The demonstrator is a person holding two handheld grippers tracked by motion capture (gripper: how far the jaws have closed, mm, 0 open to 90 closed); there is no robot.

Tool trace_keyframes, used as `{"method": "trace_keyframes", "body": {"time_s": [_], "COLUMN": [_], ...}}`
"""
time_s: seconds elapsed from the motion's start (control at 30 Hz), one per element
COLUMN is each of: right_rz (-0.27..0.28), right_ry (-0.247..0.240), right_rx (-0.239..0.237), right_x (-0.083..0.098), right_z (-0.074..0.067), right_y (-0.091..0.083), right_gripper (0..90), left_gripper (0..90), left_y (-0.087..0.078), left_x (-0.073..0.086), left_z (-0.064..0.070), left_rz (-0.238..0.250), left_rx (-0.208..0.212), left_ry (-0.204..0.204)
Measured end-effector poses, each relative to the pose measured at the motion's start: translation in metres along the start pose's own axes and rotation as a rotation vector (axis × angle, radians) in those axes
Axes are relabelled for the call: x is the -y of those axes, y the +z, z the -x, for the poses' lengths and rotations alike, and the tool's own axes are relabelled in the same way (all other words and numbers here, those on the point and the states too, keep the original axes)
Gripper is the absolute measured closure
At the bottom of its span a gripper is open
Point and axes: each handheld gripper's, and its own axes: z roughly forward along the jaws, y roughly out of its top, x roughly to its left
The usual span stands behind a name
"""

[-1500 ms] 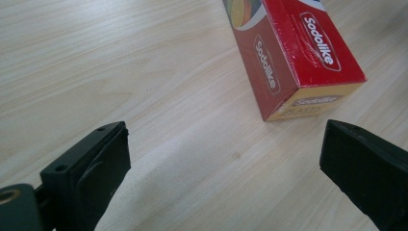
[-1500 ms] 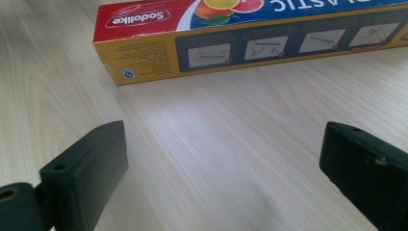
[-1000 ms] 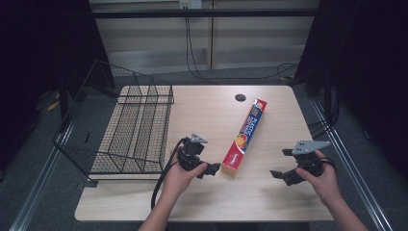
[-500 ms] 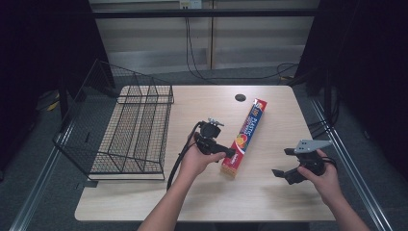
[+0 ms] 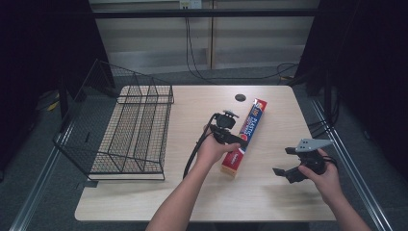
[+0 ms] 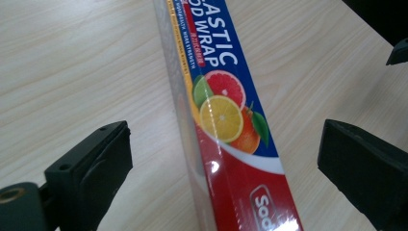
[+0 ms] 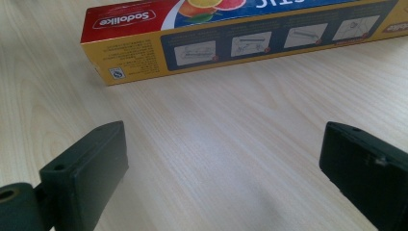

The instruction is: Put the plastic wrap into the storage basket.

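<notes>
- wrap box (image 6: pixel 226 125), top face, left gripper view — white caps "ASTIC" over "OD WRAP", both cut off at the frame edge
- same face, past the citrus picture on the red band — white "Soo", rest out of frame
- wrap box (image 7: pixel 240 38), right gripper view, red end of the top face — "Sodolike", upside down
- yellow side below it: instruction panels, print too small to read

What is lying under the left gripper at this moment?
Under the left gripper lies the plastic wrap box, flat on the wooden table, between the open jaws. The hand covers part of the box's left side in the high view.
</notes>
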Motion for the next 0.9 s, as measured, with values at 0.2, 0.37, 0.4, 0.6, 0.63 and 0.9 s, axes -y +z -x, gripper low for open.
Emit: {"method": "trace_keyframes", "body": {"time_s": [0.2, 0.37, 0.4, 0.6, 0.63, 0.9], "right_rz": [-0.003, 0.0, 0.001, 0.004, 0.005, 0.006], "right_ry": [-0.004, -0.005, -0.006, -0.005, -0.002, 0.003], "right_rx": [0.005, -0.001, 0.002, 0.006, 0.005, 0.011], "right_x": [0.0, -0.001, -0.001, 0.0, -0.001, -0.001], "right_z": [0.0, 0.0, 0.0, 0.002, 0.002, 0.002], "right_y": [0.001, 0.001, 0.001, 0.001, 0.0, 0.0], "right_gripper": [2.7, 2.7, 2.7, 2.7, 2.7, 2.7], "left_gripper": [5.3, 5.3, 5.4, 6.2, 6.4, 8.4], "left_y": [0.012, 0.016, 0.019, 0.029, 0.031, 0.044], "left_x": [-0.009, -0.016, -0.02, -0.023, -0.024, -0.027], "left_z": [0.002, 0.005, 0.005, 0.003, 0.004, 0.003], "left_rz": [-0.031, -0.033, -0.032, -0.06, -0.062, -0.1], "left_rx": [0.008, -0.005, 0.003, -0.009, -0.011, -0.04], "left_ry": [-0.006, 0.001, -0.005, 0.0, -0.008, 0.001]}}
